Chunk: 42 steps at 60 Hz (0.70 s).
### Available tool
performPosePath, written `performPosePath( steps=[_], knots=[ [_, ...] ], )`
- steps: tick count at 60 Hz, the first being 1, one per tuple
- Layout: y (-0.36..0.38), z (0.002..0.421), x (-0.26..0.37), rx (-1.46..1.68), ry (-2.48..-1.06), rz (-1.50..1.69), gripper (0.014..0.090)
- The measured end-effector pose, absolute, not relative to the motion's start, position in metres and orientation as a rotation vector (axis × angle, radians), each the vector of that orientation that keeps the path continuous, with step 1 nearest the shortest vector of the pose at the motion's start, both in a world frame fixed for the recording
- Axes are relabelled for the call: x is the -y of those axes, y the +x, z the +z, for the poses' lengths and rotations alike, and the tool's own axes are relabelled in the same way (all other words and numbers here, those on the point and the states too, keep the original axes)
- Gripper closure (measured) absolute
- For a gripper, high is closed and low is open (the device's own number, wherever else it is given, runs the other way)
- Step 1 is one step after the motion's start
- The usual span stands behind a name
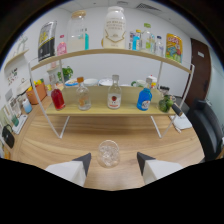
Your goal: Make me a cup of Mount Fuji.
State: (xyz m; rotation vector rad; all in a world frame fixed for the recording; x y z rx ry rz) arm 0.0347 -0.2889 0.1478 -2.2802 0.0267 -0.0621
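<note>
Glass [108, 153] between parted gripper [114, 162] fingers; base hidden.

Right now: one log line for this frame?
gripper: open | glass: on table, between fingers, not gripped | bottles: on shelf beyond | phase: approach

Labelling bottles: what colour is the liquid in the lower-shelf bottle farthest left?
Red; gripper view shows it.

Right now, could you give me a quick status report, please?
Gripper open, empty. Clear glass upright on the table, between the fingertips, gaps either side. Bottles on the lower shelf beyond; nothing in the way.
</note>
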Motion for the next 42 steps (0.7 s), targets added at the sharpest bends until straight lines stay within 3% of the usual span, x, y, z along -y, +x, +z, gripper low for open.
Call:
performPosePath(
  steps=[23, 42],
  knots=[
    [0.018, 0.154, 0.310, -0.054, -2.227, -0.073, 0.0191],
    [-0.046, 0.190, 0.268, -0.035, -1.943, 0.043, 0.0188]
  ],
)
